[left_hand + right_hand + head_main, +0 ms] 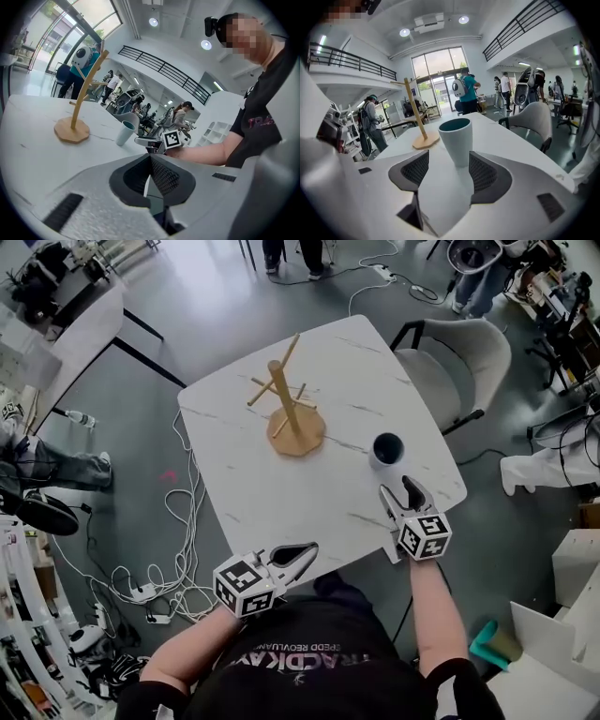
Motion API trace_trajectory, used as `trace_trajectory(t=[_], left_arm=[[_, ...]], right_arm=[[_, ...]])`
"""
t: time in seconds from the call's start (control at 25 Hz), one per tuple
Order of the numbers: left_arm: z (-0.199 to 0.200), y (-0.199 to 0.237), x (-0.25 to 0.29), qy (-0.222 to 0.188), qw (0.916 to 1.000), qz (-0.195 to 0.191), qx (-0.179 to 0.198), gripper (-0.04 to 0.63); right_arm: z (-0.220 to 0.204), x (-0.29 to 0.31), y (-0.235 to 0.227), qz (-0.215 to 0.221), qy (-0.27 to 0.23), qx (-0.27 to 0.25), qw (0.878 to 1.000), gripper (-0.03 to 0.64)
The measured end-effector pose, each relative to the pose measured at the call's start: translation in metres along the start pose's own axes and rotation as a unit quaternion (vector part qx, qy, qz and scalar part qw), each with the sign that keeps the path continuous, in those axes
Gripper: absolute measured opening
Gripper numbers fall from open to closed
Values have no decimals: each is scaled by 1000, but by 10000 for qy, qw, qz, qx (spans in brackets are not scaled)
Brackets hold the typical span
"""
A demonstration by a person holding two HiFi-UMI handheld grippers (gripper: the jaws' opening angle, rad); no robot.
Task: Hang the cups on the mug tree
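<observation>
A wooden mug tree [290,410] stands bare on the far half of the white marble table [262,498]. A pale cup [386,450] with a dark teal inside stands upright to its right. My right gripper [400,490] is just on the near side of the cup, its jaws open and pointing at it. In the right gripper view the cup [457,138] stands just beyond the spread pads [483,172], untouched. My left gripper [307,553] lies at the table's near edge, shut on nothing. The left gripper view shows the mug tree [80,96] and the cup [125,132] far ahead.
A grey-white chair [459,354] stands at the table's far right side. Cables and power strips [164,563] lie on the floor to the left. Desks and people fill the room's far edges.
</observation>
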State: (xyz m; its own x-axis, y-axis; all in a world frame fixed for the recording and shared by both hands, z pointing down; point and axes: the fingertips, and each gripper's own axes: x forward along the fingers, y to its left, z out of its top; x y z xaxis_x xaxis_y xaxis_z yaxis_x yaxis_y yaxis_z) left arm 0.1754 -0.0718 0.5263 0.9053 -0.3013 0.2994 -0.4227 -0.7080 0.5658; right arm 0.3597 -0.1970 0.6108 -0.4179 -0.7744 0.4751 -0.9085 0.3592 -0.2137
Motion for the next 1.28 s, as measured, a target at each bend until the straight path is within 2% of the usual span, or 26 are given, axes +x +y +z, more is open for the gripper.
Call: trace_trajectory(t=[0.2,0.52,0.96,1.28], left_arm=[[1,12,8,5,9997,182,-141,-6],[4,21,22,6,9991,347,-261,-6],[0,34,18,-50,9973,575,-461,-6],[0,38,15,-92,9965,624,-549,-6]], right_arm=[[-10,30,-24,46,353,-407,9985,270],[-18,68,-34,275,696,-1017,9920,298],[-19,96,-30,542,725,-1345,9868,311],[-13,107,-25,626,595,-1382,9866,310]])
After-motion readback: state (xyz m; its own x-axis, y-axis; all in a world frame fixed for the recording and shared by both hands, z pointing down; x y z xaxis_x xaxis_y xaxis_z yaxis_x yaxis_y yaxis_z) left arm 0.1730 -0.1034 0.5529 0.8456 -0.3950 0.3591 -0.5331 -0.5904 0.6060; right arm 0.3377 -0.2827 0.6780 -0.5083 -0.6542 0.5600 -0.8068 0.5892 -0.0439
